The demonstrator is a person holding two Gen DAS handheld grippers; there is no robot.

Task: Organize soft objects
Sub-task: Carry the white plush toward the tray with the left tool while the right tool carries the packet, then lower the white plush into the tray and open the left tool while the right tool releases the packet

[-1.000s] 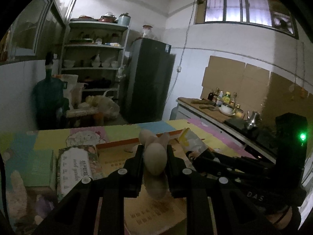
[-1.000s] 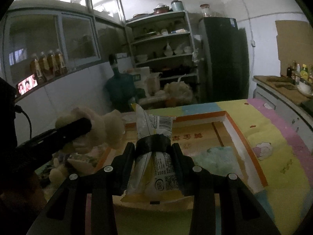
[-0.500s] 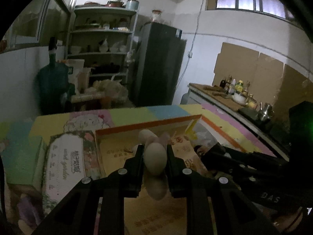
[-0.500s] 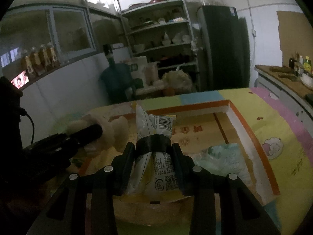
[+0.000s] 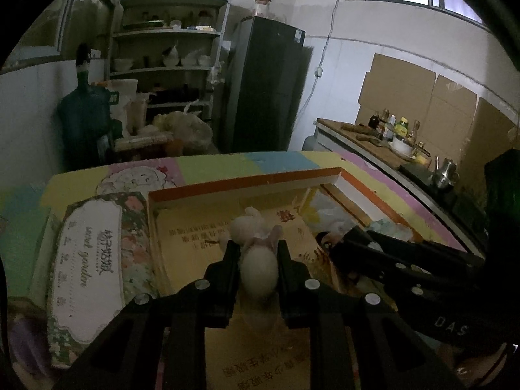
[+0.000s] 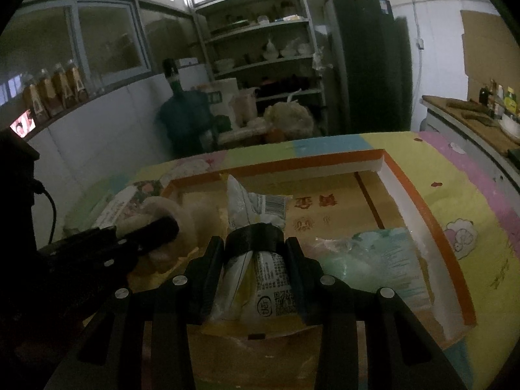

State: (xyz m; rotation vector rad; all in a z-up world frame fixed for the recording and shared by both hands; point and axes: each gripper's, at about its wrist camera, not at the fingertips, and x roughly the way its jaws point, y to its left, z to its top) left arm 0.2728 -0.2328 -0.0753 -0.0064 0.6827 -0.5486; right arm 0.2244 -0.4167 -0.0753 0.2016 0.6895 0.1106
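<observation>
Plush toy [image 5: 258,268], cream-coloured and egg-shaped in the body, clamped between the pads of the left gripper [image 5: 256,253]; head and limbs protruding forward past the fingertips, body bulging between them. Carried above the floor of the cardboard box [image 5: 247,182], nearer its left wall than its right, not yet resting on anything as far as visible

Snack packet [image 6: 260,260], white and yellow with a barcode, pinched at its waist by the right gripper [image 6: 256,243]; crimped top standing upright above the fingers, lower half hanging toward the camera. Positioned over the near middle of the same box, with a pale green plastic pack [image 6: 373,256] already lying against the right wall

Both grippers close together inside the box opening, left one visible just beside the packet in the right wrist view. Floral-printed carton [image 5: 87,256] outside the left wall, on the colourful mat [image 6: 455,188]

Recommended for the placing step:
- Lower each item until seated on the box floor before parting the jaws, to prevent rolling or tipping
- Set the toy toward the left wall and the packet centrally, clear of the green pack
- Keep the two grippers from colliding; release one at a time if crowded
- Withdraw straight up, avoiding snagging the toy's limbs or the packet's crimp
</observation>
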